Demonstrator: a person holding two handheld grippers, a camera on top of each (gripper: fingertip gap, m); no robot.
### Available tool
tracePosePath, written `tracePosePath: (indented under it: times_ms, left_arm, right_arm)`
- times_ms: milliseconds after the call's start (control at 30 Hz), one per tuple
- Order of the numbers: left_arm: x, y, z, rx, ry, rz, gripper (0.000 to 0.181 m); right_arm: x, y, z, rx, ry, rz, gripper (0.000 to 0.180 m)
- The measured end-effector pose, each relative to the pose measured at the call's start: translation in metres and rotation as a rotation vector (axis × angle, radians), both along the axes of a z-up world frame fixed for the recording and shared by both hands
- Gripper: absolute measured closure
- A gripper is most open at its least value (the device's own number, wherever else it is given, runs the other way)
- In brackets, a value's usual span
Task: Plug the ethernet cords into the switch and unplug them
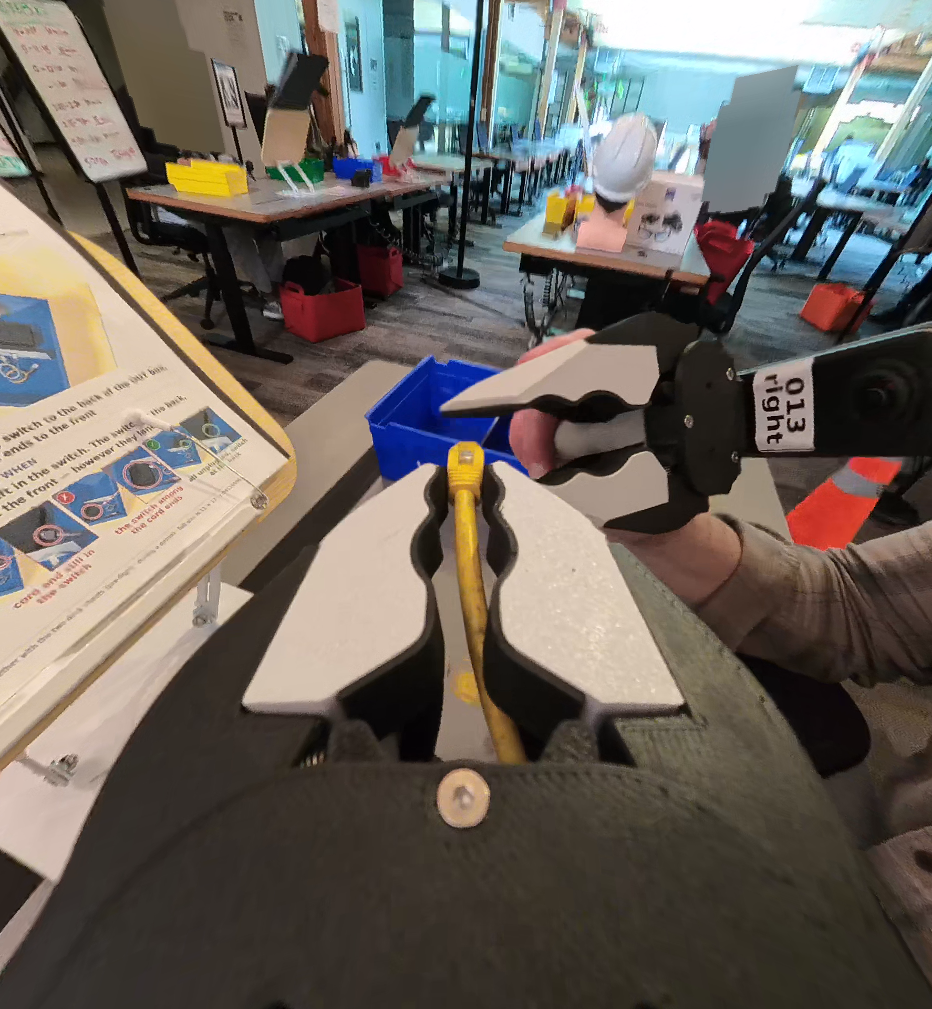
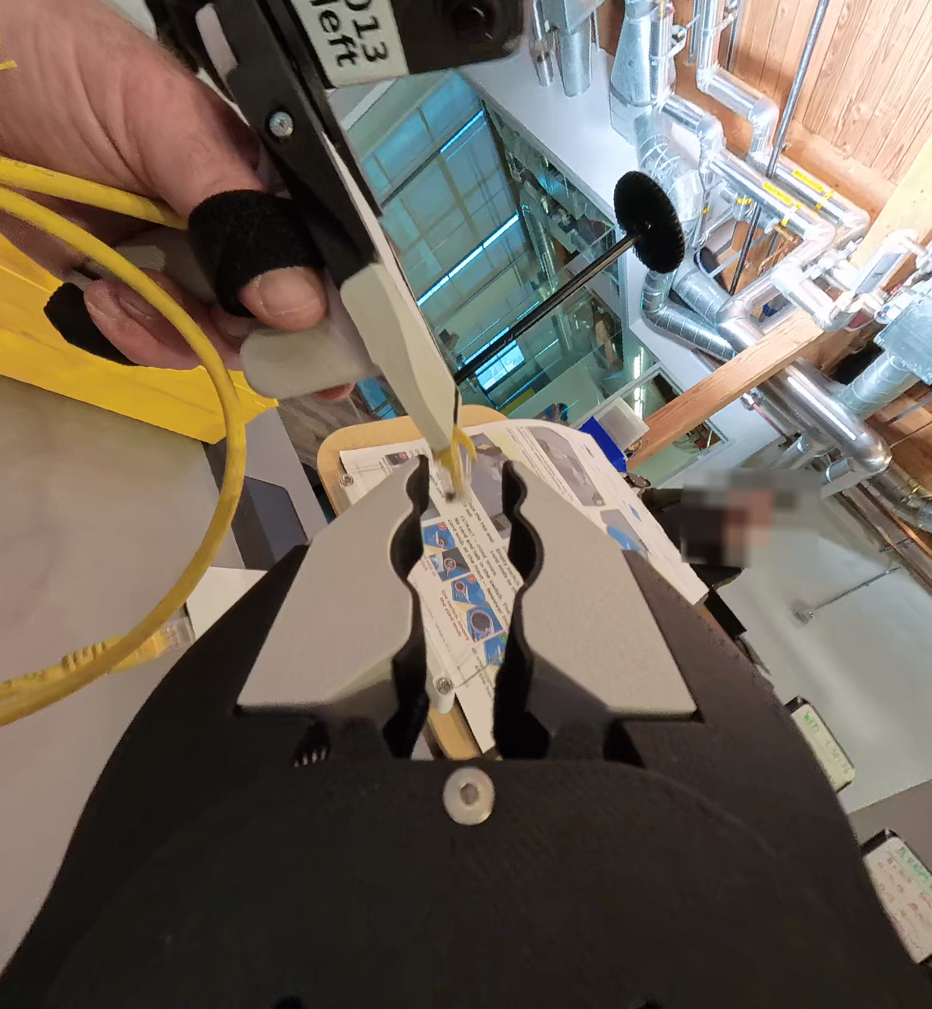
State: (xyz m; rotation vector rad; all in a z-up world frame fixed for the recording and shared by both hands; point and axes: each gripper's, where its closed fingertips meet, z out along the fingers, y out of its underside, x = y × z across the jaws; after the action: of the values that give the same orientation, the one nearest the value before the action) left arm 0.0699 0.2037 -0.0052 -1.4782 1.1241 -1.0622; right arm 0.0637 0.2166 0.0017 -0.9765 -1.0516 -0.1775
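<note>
My left gripper is shut on a yellow ethernet cord, held in the air. The cord's plug sticks out past the fingertips. My right gripper is open and empty. In the right wrist view the left gripper comes in from the top, and the plug it holds hangs between my right fingertips without being gripped. The rest of the cord loops to the left, with a second plug at its end. In the left wrist view the right gripper stands open, just right of the plug. No switch is in view.
A blue bin sits on the table just beyond the plug. An instruction sheet on a wooden stand rises at the left and also shows in the right wrist view. A yellow bin lies behind the person's hand. My left and right fingertips are right by each other.
</note>
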Motion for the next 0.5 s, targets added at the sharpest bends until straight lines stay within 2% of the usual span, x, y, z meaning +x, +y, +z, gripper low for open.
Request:
tracePosePath:
  times_ms: [267, 400, 500]
  left_arm:
    - [-0.010, 0.027, 0.015, -0.047, -0.264, -0.034, 0.169]
    - [-0.023, 0.032, 0.004, -0.035, -0.312, -0.039, 0.168]
    - [-0.032, 0.037, -0.002, -0.045, -0.310, -0.040, 0.168]
  right_arm:
    - [0.032, 0.010, -0.004, -0.192, 0.101, 0.084, 0.155]
    - [0.042, 0.014, -0.008, -0.304, 0.197, 0.163, 0.154]
    - [0.043, 0.015, -0.014, -0.385, 0.196, 0.192, 0.147]
